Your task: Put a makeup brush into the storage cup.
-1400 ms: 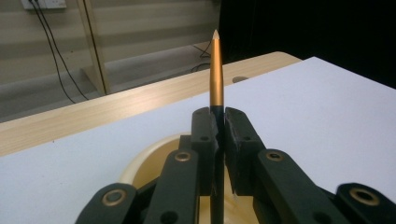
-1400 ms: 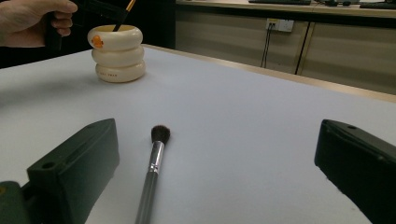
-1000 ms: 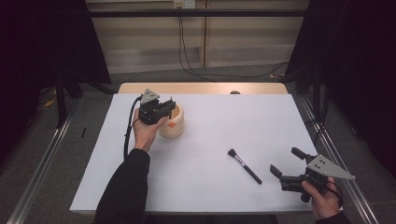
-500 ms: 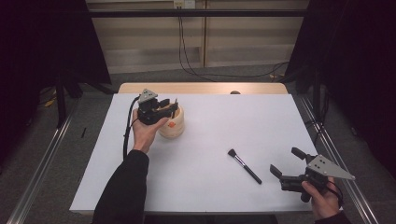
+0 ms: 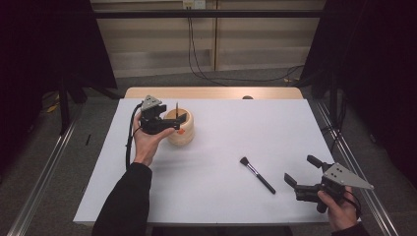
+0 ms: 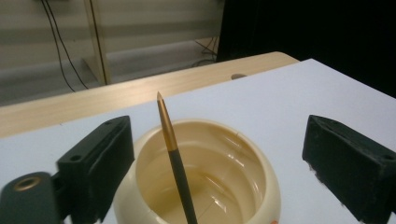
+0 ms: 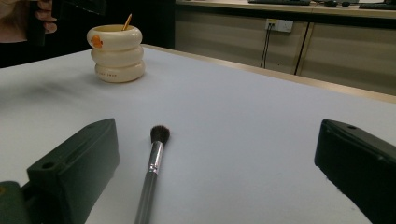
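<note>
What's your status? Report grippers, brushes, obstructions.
Left gripper just opened, thin brush released, standing in cream pot. Right gripper open, makeup brush lying between jaws, untouched. Nothing in the way.

Between my left claw's (image 6: 224,172) black jaws sits a cream ringed pot (image 6: 201,186), glossy inside, with a small orange mark (image 7: 96,41) on its side. The thin brush handle (image 6: 173,158) standing in it is black with a gold tip. Ahead of my right claw (image 7: 215,177), also black, a makeup brush (image 7: 154,168) lies on the white table (image 7: 243,121): dark bristles, silver ferrule, dark handle.
</note>
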### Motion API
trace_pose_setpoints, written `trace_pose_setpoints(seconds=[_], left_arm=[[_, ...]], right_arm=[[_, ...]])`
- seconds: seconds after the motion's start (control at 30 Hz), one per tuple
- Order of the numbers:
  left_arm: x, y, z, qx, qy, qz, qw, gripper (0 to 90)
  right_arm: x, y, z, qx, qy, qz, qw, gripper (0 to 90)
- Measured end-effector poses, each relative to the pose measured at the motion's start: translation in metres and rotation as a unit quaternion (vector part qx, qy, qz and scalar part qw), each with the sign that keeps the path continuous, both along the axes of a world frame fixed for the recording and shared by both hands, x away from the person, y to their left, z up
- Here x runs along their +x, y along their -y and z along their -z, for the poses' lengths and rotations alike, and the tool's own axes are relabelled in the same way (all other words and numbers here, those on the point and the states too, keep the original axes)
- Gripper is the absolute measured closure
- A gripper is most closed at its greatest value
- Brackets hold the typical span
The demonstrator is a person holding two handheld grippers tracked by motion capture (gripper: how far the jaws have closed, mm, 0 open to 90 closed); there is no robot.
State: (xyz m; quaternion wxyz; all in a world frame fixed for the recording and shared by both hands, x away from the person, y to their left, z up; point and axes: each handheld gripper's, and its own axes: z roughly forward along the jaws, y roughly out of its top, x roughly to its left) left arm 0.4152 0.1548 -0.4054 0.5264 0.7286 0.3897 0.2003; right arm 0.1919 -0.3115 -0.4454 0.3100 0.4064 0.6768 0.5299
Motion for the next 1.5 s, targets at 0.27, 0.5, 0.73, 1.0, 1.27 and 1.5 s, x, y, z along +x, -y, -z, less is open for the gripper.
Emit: trace_pose_setpoints(seconds=[0.27,0.5,0.73,1.0,1.27,1.5], left_arm=[[-0.016,-0.009,-0.004,-0.010,0.021,0.001,0.9997,2.4],[-0.031,-0.011,-0.003,0.001,0.036,-0.004,0.9994,1.6],[-0.050,-0.017,-0.005,0.003,0.052,-0.010,0.9986,2.0],[-0.074,-0.022,0.000,-0.010,0.058,-0.011,0.9982,2.7],[-0.089,-0.027,0.007,0.001,0.046,-0.017,0.9988,2.0],[-0.110,-0.035,0.004,-0.013,0.055,-0.022,0.9981,1.4]], right_arm=[[0.000,0.000,0.000,0.000,0.000,-0.002,1.0000,0.0],[0.001,0.000,0.000,-0.003,0.002,-0.002,1.0000,0.0],[0.001,0.000,0.000,-0.002,0.001,-0.001,1.0000,0.0],[0.001,0.000,0.000,-0.003,0.001,-0.001,1.0000,0.0],[0.001,-0.001,0.000,-0.002,0.001,-0.003,1.0000,0.0],[0.001,-0.001,0.000,-0.003,-0.002,-0.002,1.0000,0.0]])
